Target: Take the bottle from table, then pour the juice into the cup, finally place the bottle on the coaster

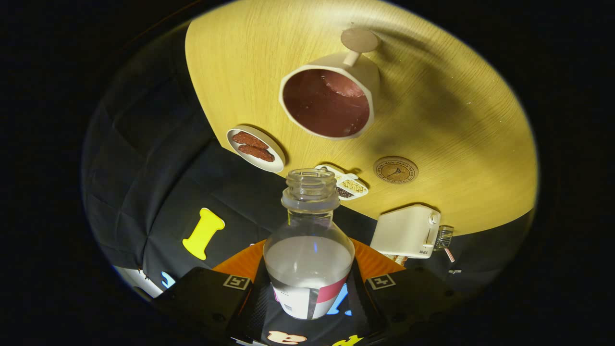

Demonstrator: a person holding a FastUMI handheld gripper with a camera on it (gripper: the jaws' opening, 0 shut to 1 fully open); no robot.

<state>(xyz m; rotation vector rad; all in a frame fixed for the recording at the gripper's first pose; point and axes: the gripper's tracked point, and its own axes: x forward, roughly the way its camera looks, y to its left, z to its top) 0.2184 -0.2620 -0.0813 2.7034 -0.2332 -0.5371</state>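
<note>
Bottle [309,250] in tool [307,298], neck toward cup [329,101]

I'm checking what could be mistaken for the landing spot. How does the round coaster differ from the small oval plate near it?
The coaster is a brown cork-like disc with a printed ring and lies bare; the oval plate is white and carries two dark reddish pieces. The coaster lies flat with no rim; the plate has a raised edge. Both rest on the wooden table, beyond the uncapped bottle that the gripper holds between its fingers.
</note>
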